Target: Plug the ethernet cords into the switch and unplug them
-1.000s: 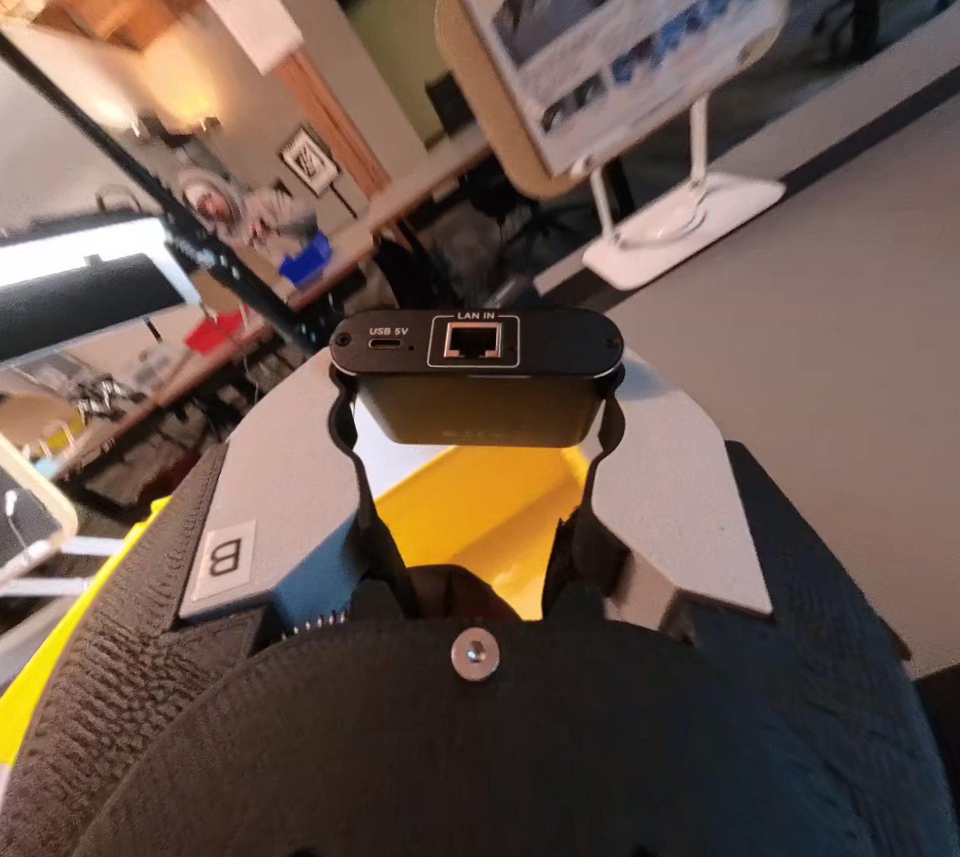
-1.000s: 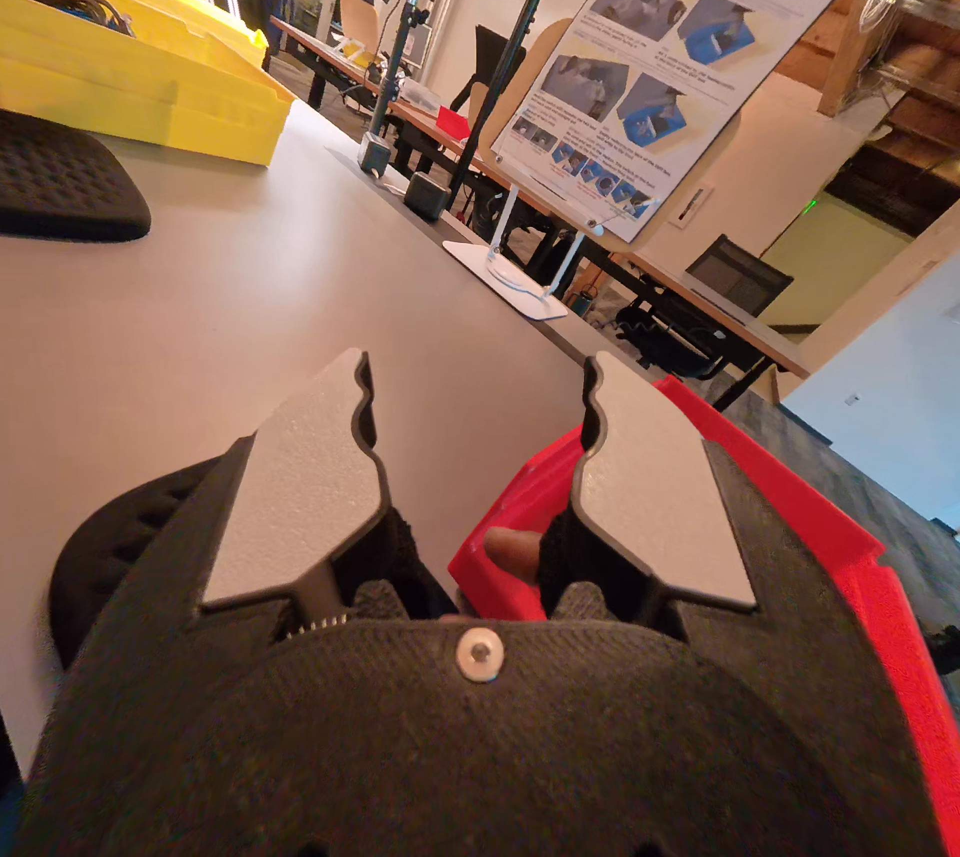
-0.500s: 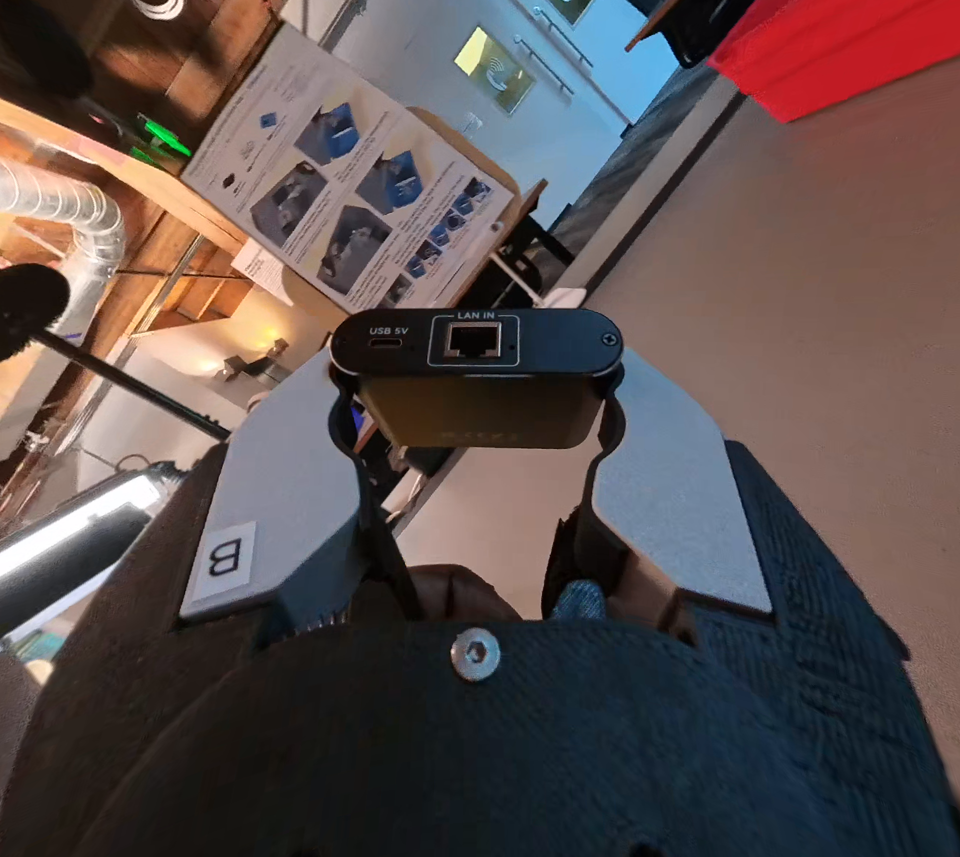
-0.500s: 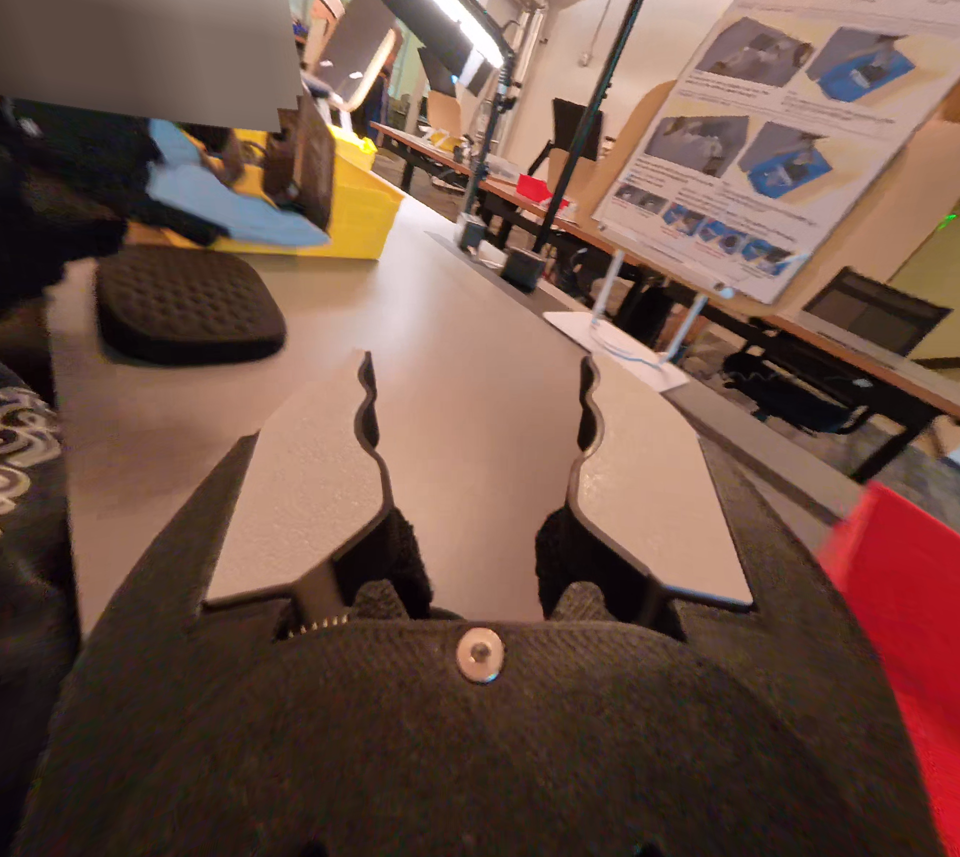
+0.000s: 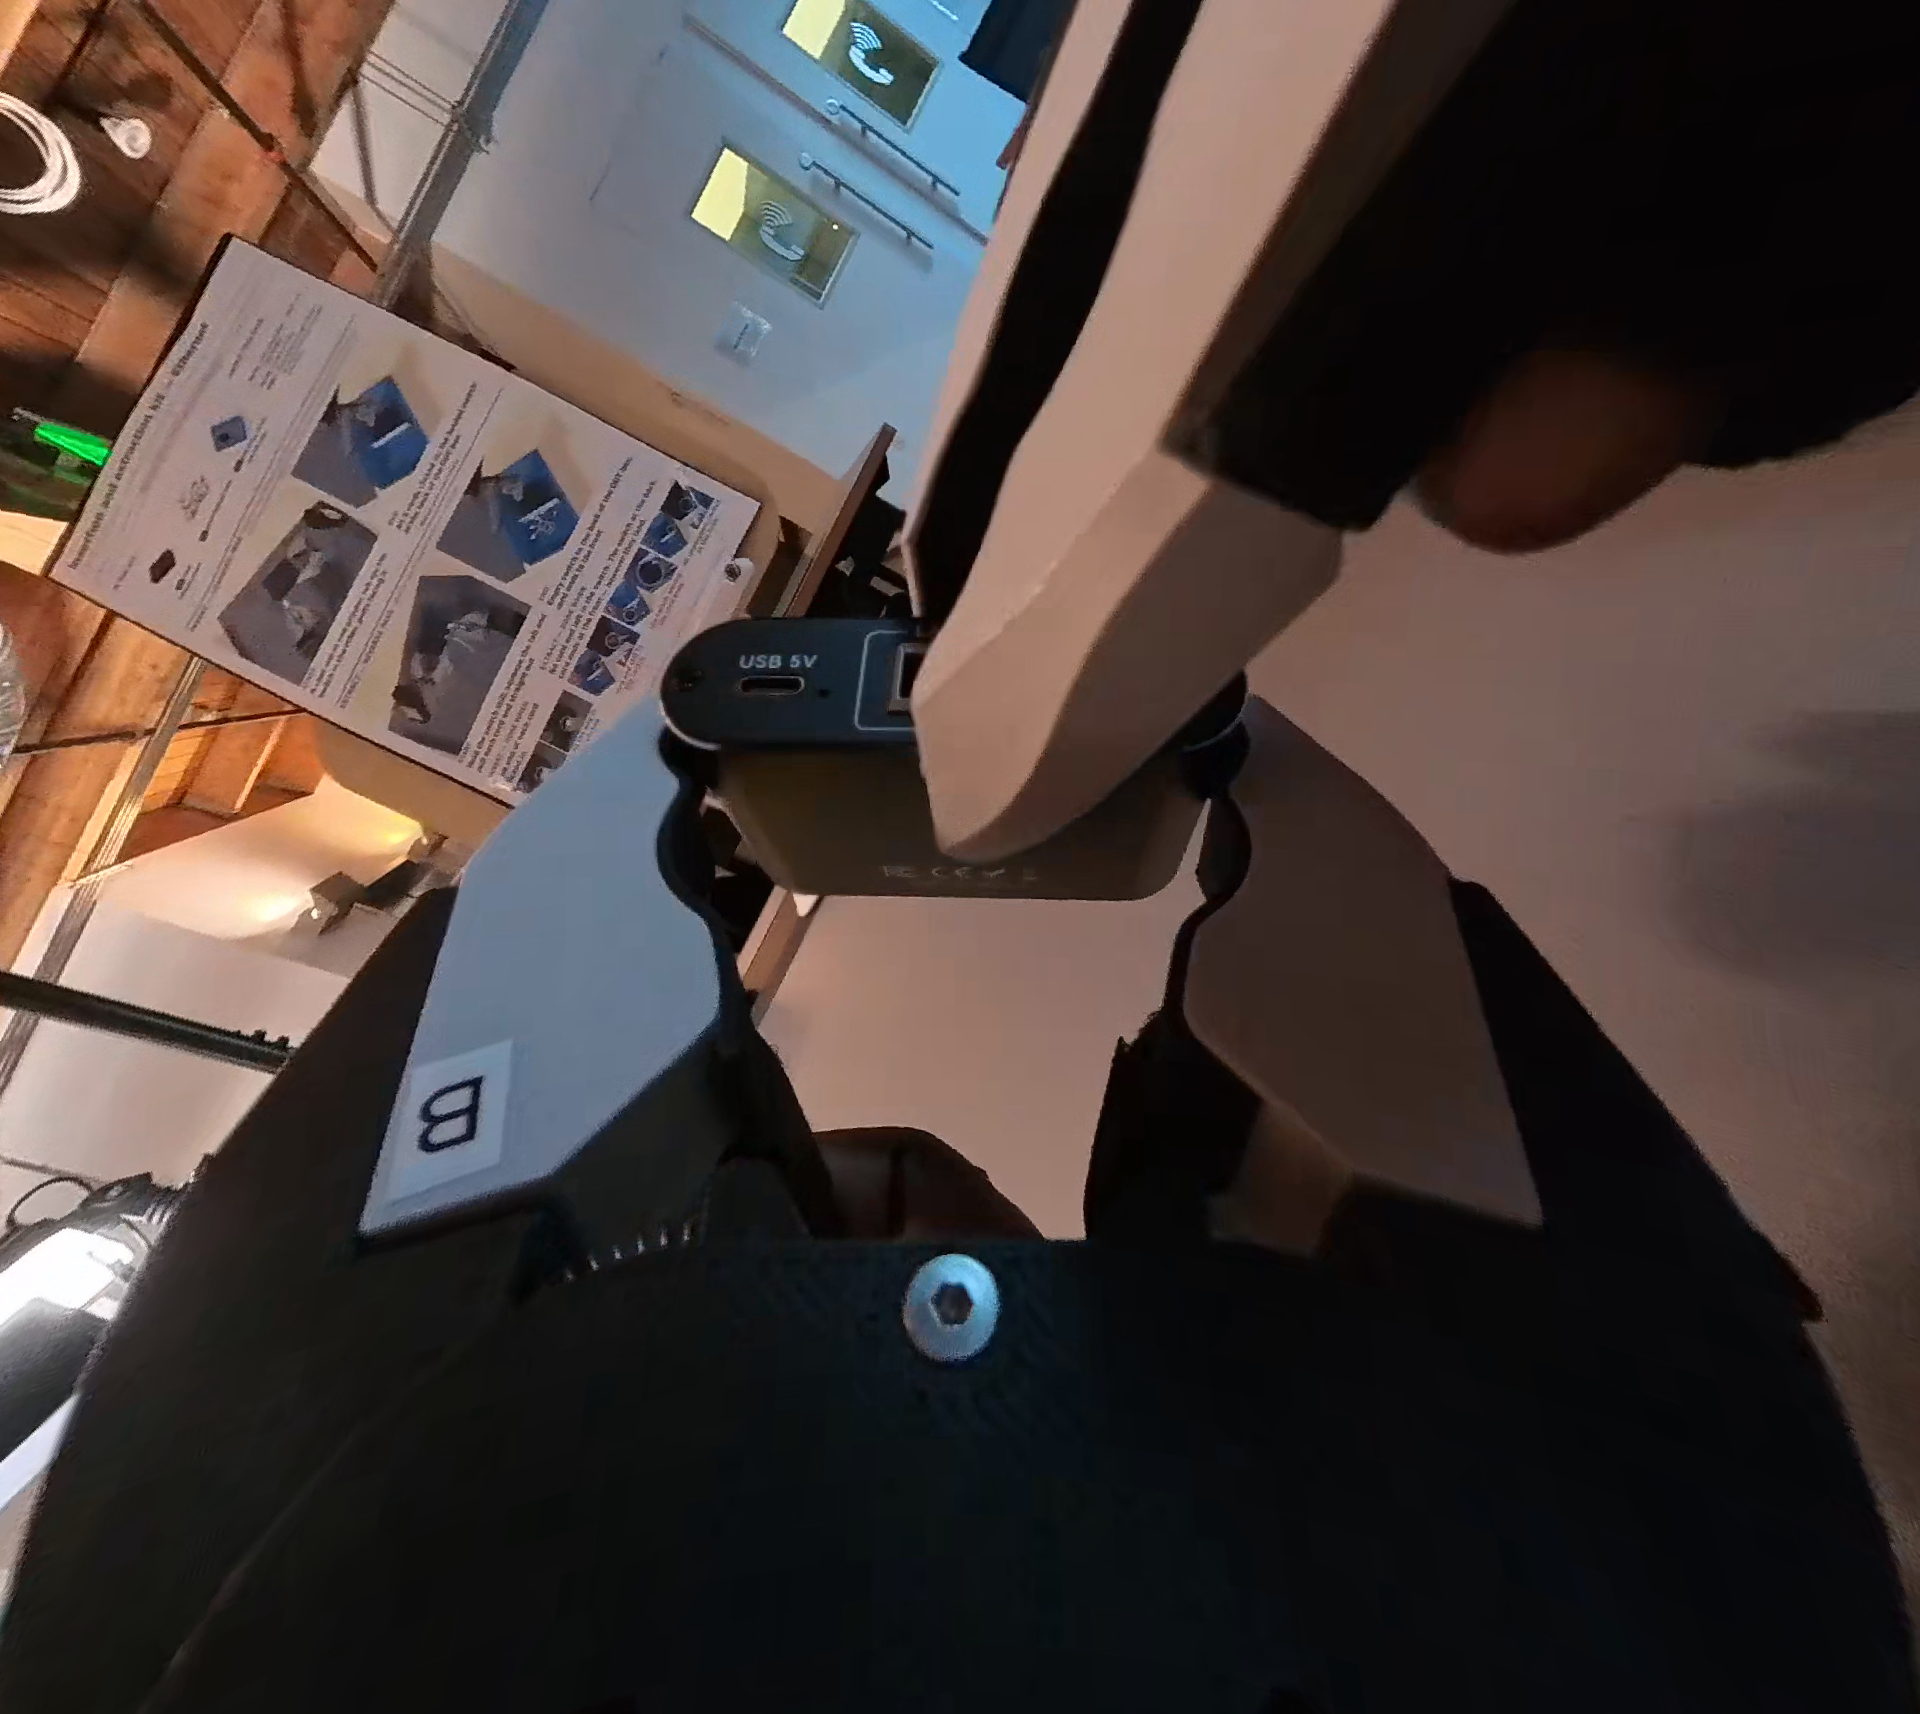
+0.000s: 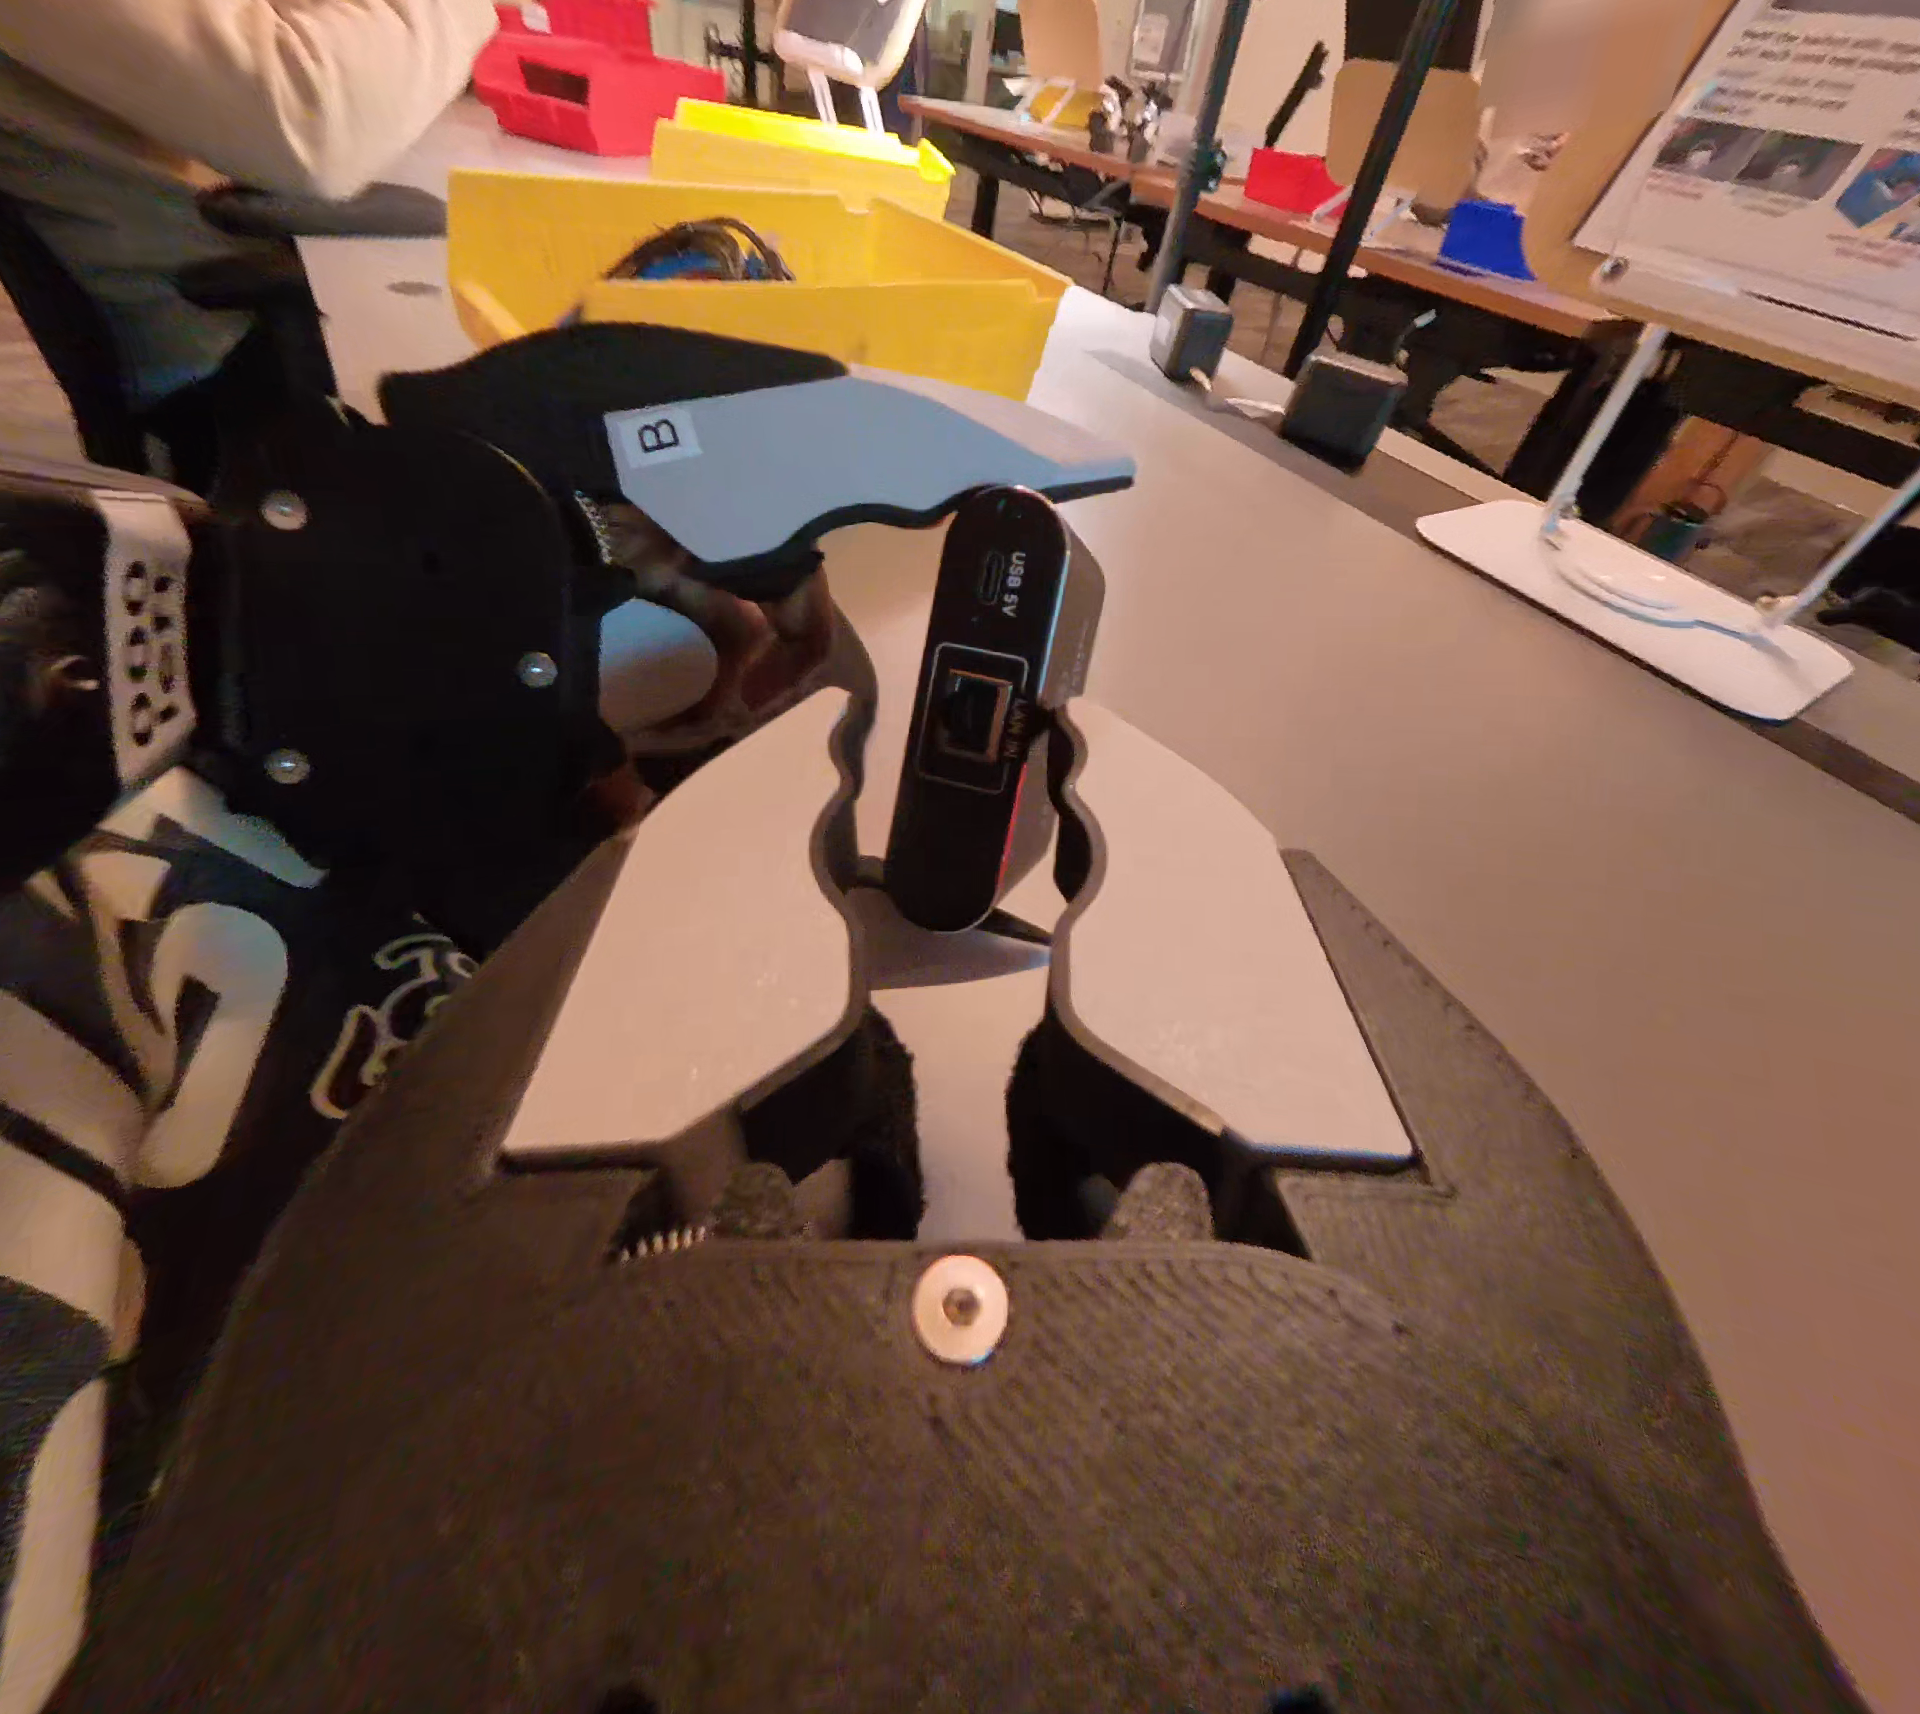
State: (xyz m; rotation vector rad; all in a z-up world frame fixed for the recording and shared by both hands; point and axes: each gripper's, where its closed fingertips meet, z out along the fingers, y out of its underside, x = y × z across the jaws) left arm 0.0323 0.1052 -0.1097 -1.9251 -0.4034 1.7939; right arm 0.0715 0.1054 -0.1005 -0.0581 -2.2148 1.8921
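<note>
Holding the switch [image 5: 940,797] clear of the table [image 5: 1558,729], your left gripper [image 5: 951,765] was clamped on its two short edges, port face pointing away from the wrist. Your right gripper [image 6: 951,797] had its fingers on either side of the same switch, near its lower end in the right wrist view; whether they were pressing on it or only bracketing it I could not tell, so a hand-over is my guess, not a fact. No ethernet cord showed in either gripper, and the one network port visible on the switch looked empty. A tangle of dark and blue cables [image 6: 707,262] lay in the yellow bin [image 6: 831,293] farther back on the table. Judged from this, no plugging had begun: every insertion and every unplugging was left to do.
</note>
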